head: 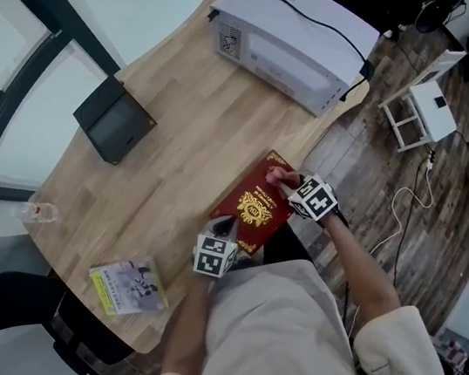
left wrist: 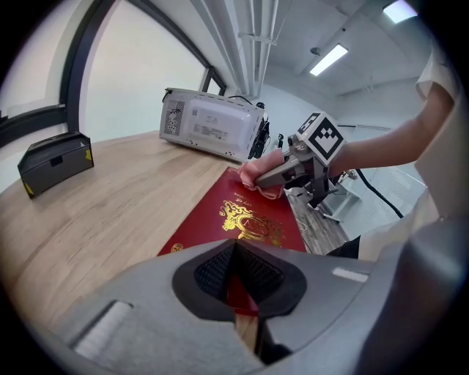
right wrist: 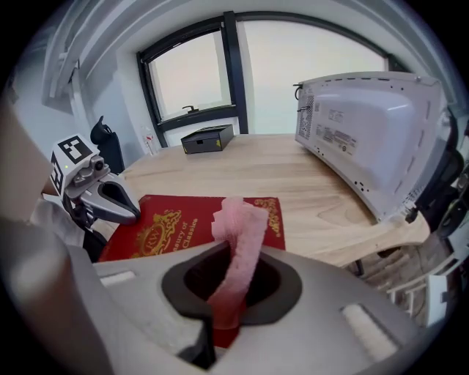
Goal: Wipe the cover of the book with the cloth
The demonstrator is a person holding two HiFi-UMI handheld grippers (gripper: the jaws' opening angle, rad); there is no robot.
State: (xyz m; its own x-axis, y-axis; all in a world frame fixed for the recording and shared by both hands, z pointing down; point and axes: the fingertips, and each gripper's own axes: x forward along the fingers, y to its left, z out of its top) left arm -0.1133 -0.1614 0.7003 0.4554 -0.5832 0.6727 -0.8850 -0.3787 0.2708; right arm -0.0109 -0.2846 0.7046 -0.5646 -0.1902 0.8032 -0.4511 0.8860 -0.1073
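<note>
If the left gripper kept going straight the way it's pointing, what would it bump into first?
Probably the pink cloth in the right gripper, at the far end of the red book the left gripper grips; depth is hard to judge.

Red book (right wrist: pixel 176 223) cover, gold "KW" emblem, lettering ending "Classics"

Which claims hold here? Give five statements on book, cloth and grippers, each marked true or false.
The right gripper clamps a pink cloth in its fingers. True.
The dark red hardcover book lies open. False: it lies closed, cover up.
A white microwave oven stands on the light wooden table. True.
The small black box rests on the book. False: it sits apart on the table.
The left gripper grips the book's edge. True.
</note>
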